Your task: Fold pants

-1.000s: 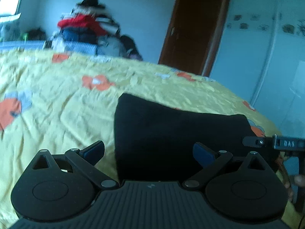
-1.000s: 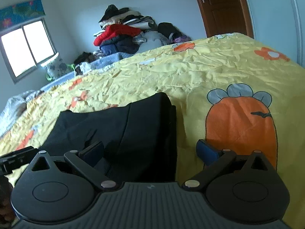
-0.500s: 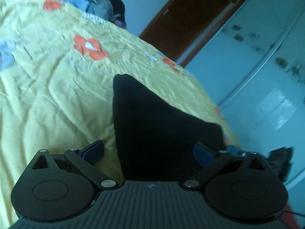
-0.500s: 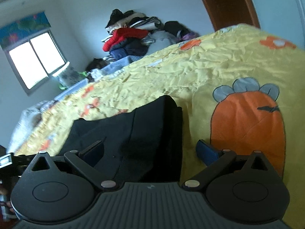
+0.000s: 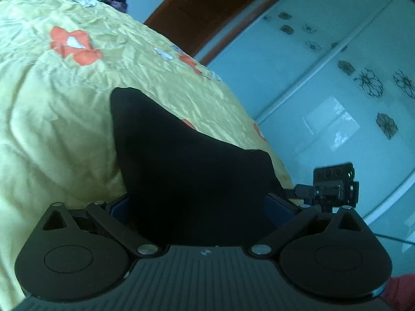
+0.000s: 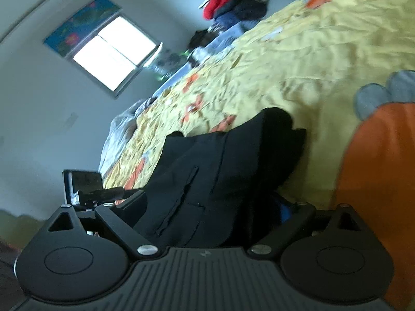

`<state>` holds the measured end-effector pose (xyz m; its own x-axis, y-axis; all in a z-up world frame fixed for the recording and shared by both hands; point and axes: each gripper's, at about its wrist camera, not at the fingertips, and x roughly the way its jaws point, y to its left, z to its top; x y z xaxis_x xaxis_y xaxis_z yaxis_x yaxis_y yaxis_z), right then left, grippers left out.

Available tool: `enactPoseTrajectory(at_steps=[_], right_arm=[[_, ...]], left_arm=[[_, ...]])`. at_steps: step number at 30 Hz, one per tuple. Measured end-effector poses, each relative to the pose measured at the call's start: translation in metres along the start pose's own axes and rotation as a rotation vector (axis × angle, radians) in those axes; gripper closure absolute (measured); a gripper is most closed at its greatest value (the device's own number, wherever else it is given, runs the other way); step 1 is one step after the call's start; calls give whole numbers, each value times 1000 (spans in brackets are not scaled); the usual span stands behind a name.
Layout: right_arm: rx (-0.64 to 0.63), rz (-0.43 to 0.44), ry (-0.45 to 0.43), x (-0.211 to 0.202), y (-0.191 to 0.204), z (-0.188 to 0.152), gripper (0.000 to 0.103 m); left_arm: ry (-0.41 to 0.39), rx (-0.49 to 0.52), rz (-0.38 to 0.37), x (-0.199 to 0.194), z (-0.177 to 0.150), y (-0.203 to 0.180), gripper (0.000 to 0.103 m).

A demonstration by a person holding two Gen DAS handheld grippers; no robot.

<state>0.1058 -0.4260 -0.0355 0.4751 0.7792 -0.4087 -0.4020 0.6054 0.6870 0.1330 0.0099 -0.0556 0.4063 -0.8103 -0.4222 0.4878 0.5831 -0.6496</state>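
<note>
The black pants (image 5: 186,165) lie folded on the yellow bedspread (image 5: 59,129). My left gripper (image 5: 202,207) is open, its blue fingers on either side of the near edge of the pants, which fills the gap. In the right wrist view the pants (image 6: 220,171) show a seam and pocket. My right gripper (image 6: 212,212) is open, with the near end of the pants between its fingers. Both views are tilted. Each gripper shows at the edge of the other's view, right (image 5: 334,186) and left (image 6: 85,184).
The bedspread (image 6: 298,59) has orange flowers and a big orange carrot print (image 6: 378,181). A pile of clothes (image 6: 233,2) sits at the far end. A window (image 6: 114,51) is on the far wall. A wooden door (image 5: 207,10) and glass wardrobe doors (image 5: 337,90) stand beside the bed.
Both grippers have moved forward over the near edge of the pants and rolled sideways. The cloth now sits between the fingers of each. The fingers stay open.
</note>
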Motion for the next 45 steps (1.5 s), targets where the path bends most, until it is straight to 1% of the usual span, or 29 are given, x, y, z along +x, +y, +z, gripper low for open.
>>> enactPoseTrajectory(at_steps=[3,4,5,6,7,8,9,10,12,15,16,18,20,24,27,29,31,33,34,35,36,37,38,39,40,42,43,44,45], right_arm=[[-26,-10,20,15,7,6,9],[-34,-16,19,19,9,6,15],[-46,-31,15,23,11,6,27],[-52,-55,5,27,14,5,38],[-44,-90,-4,29,14,5,62],[-27,-125,-17,29,12,3,69],[3,-126,-32,27,9,0,69],[20,-120,-43,23,7,-2,71],[33,-132,-59,19,11,-9,73],[27,-134,-92,13,27,-15,74],[27,-121,-106,13,33,-15,74],[30,-43,-133,8,45,-12,74],[-5,7,-142,8,60,-5,74],[-71,25,-143,22,83,15,74],[-74,16,-146,50,89,28,74],[-73,-5,-140,70,88,34,74],[-77,-45,-123,92,86,41,74],[-58,-71,-102,113,79,48,74],[-56,-114,-98,121,76,51,72],[-59,-172,-92,129,72,54,70],[-69,-241,-75,134,69,55,68],[-84,-302,-55,137,66,54,60],[-95,-340,-45,137,63,52,57],[-110,-340,-49,133,62,48,57],[-120,-340,-54,129,63,45,54],[-136,-371,-66,115,65,41,50],[-149,-403,-83,108,67,40,48],[-174,-450,-112,100,72,38,48],[-210,-510,-147,95,80,38,47]], left_arm=[[-13,12,11,8,0,-3,3],[-21,8,24,9,-1,-6,7],[-26,10,45,11,-1,-8,11],[-22,24,69,11,-2,-11,26],[-23,53,117,12,-2,-14,45],[-24,72,165,12,-3,-17,56],[-24,81,205,11,-3,-17,72],[-24,70,208,10,-2,-15,77],[-42,34,197,5,-3,-12,83],[-76,67,211,-3,-3,-18,86],[-91,89,214,-7,-3,-22,87],[-114,125,214,-14,1,-31,87],[-147,175,232,-23,9,-39,87],[-230,254,301,-45,30,-44,87],[-245,271,356,-52,46,-37,87],[-245,302,422,-51,54,-31,87],[-220,322,479,-43,59,-20,87],[-186,291,535,-31,58,-3,86],[-174,282,572,-27,55,3,84],[-166,277,601,-24,52,8,81],[-160,268,616,-24,49,13,68],[-168,255,620,-27,46,17,55],[-180,249,620,-32,43,17,50],[-189,253,641,-37,41,18,39],[-199,271,682,-43,40,16,31],[-232,312,747,-56,39,6,29],[-248,326,758,-62,40,-1,28],[-261,331,748,-67,42,-8,27],[-271,328,721,-70,46,-14,20]])
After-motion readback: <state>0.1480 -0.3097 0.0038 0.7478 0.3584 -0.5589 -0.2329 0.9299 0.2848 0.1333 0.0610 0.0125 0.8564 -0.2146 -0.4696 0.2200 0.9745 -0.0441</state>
